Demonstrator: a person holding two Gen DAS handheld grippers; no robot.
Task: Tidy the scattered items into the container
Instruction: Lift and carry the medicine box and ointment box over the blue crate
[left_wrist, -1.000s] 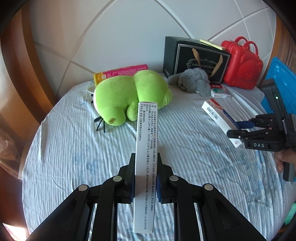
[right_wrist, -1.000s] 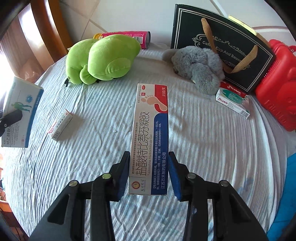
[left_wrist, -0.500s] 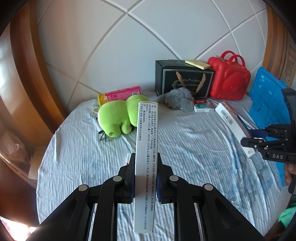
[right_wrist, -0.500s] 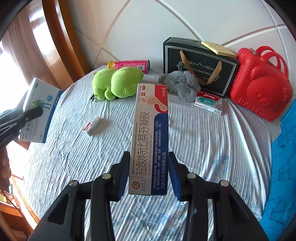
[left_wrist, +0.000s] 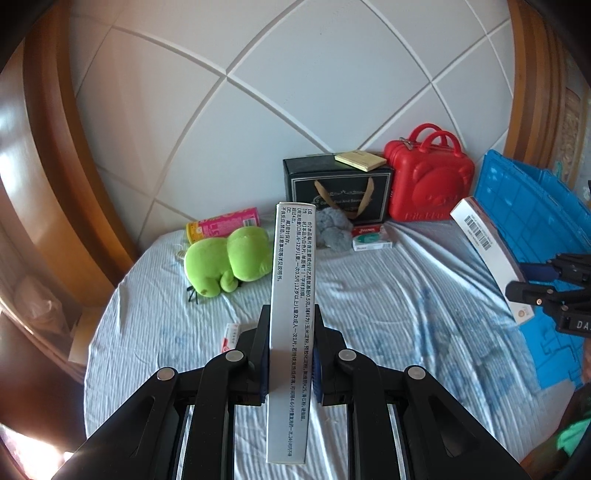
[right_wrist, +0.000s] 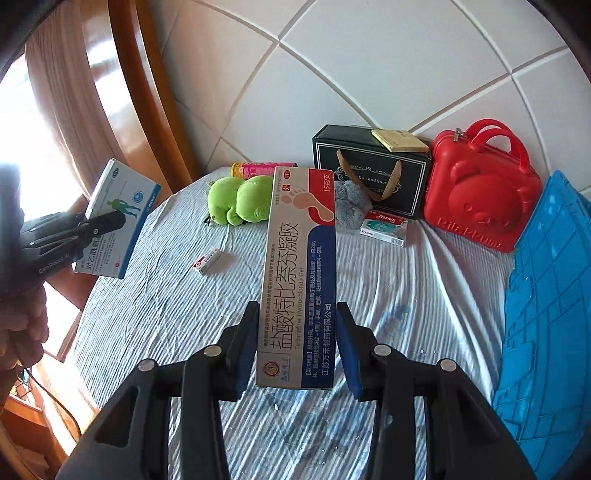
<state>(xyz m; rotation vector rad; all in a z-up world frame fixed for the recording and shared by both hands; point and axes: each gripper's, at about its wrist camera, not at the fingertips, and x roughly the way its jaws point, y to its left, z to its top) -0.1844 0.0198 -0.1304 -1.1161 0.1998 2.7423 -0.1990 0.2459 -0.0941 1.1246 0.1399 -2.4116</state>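
My left gripper (left_wrist: 290, 360) pinches a white medicine box (left_wrist: 291, 317) edge-on; my right gripper (right_wrist: 297, 350) clamps the terbinafine gel carton (right_wrist: 300, 280), both above the bed (right_wrist: 424, 295). The blue crate (right_wrist: 546, 314) (cut off at the frame edge) sits right. A small box (right_wrist: 207, 260) lies near the green plush (right_wrist: 240, 199).

Pale blue striped bedsheet (right_wrist: 424, 288); green plush toy (right_wrist: 240, 199); red case (right_wrist: 480, 199); blue crate (right_wrist: 546, 314); black bag (right_wrist: 369, 166), gold trim; grey plush (right_wrist: 351, 203).
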